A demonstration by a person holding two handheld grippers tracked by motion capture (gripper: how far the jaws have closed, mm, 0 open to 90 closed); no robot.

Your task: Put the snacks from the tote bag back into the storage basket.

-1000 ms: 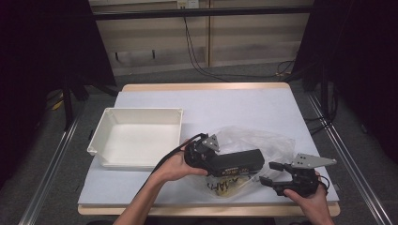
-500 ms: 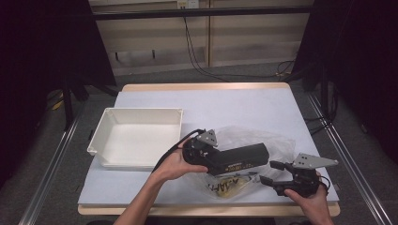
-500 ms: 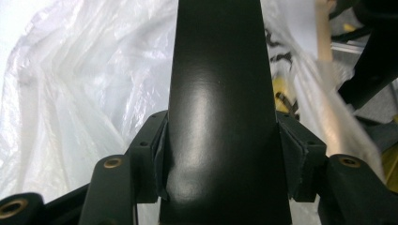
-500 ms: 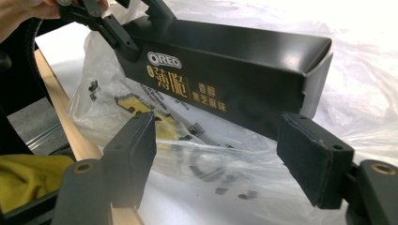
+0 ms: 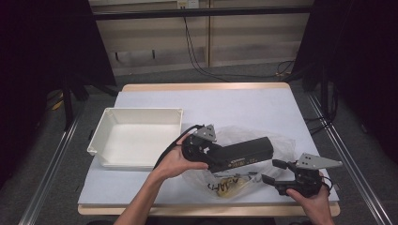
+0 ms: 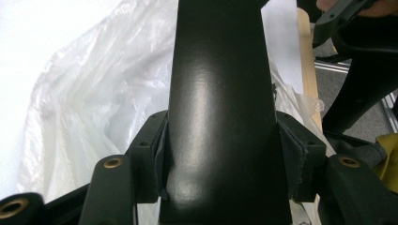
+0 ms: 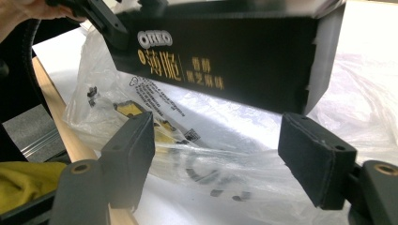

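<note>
My left gripper [image 5: 219, 157] is shut on one end of a long black Oreo box [image 5: 246, 152], its pads pressed on both sides [image 6: 220, 159]. The box [image 6: 220, 84] hangs level over a crumpled clear plastic bag [image 5: 281, 143]. A yellow packet [image 5: 230, 186] lies inside the bag near the table's front edge. My right gripper [image 5: 272, 171] stands open at the front right, pointing left at the bag. In the right gripper view its pads [image 7: 126, 154] straddle the bag's film [image 7: 202, 140] without pinching it, with the box [image 7: 225, 51] above.
A white empty tray [image 5: 141, 115] sits at the left of the white-topped table [image 5: 234, 108]. The table's wooden front edge [image 5: 187, 211] lies just below both hands. Cables hang behind the table.
The left gripper has carried the black box slightly up and to the right over the bag. The right gripper has stayed where it was.
</note>
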